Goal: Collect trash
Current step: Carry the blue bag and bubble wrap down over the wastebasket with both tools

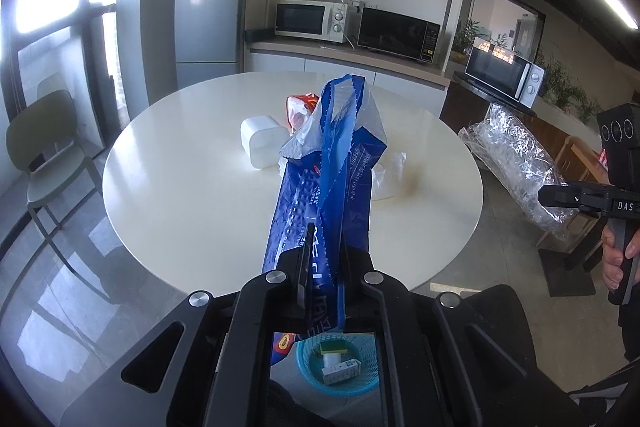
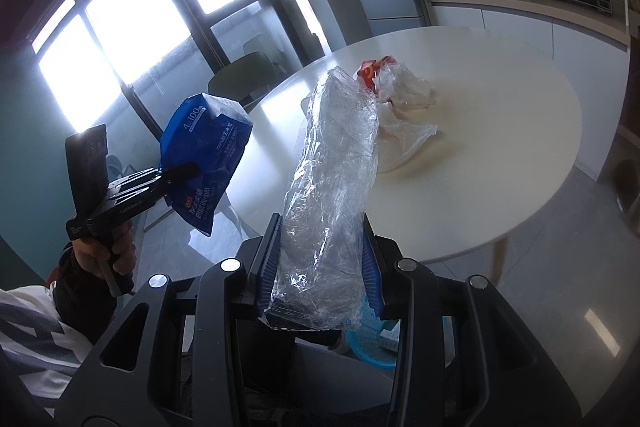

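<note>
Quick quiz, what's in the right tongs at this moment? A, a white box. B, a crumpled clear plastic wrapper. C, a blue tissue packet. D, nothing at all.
B: the right tongs are clamped on the crumpled clear plastic wrapper, while the blue tissue packet is in the left tongs and the white box sits on the table.

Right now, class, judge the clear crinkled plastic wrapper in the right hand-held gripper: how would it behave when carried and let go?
The clear plastic wrapper looks thin and creased, so probably very light and floppy. It stands up from the right hand-held gripper without sagging, so the crumpling seems to lend stiffness. Released above the blue basket, it may drift rather than drop straight.
</note>
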A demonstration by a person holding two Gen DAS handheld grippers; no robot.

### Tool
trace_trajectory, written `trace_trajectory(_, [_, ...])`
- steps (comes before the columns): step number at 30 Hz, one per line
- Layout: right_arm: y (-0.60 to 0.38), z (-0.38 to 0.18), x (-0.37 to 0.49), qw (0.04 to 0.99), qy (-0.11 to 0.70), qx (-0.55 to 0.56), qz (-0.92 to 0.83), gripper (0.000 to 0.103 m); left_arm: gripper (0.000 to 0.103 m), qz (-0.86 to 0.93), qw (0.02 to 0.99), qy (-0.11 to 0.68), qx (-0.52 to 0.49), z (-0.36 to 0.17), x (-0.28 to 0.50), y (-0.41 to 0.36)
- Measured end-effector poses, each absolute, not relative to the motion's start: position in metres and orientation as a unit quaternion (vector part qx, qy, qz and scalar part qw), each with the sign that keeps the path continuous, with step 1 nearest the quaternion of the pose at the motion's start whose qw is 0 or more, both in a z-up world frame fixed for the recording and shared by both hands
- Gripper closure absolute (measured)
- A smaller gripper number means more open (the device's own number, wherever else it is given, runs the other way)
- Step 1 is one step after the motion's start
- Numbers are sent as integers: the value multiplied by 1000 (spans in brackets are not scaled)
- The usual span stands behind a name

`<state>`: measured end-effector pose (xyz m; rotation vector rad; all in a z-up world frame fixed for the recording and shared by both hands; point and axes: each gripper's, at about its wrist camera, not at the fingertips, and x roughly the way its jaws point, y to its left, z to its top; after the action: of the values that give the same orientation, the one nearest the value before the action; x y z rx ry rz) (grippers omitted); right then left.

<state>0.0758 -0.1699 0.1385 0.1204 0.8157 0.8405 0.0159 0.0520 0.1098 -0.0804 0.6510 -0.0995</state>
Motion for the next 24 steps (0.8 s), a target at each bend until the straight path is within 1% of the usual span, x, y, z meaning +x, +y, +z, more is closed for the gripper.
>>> trace_trajectory(24, [-163, 67, 37, 779, 461, 60, 420, 69, 96, -113, 915, 386, -36, 53, -6, 19])
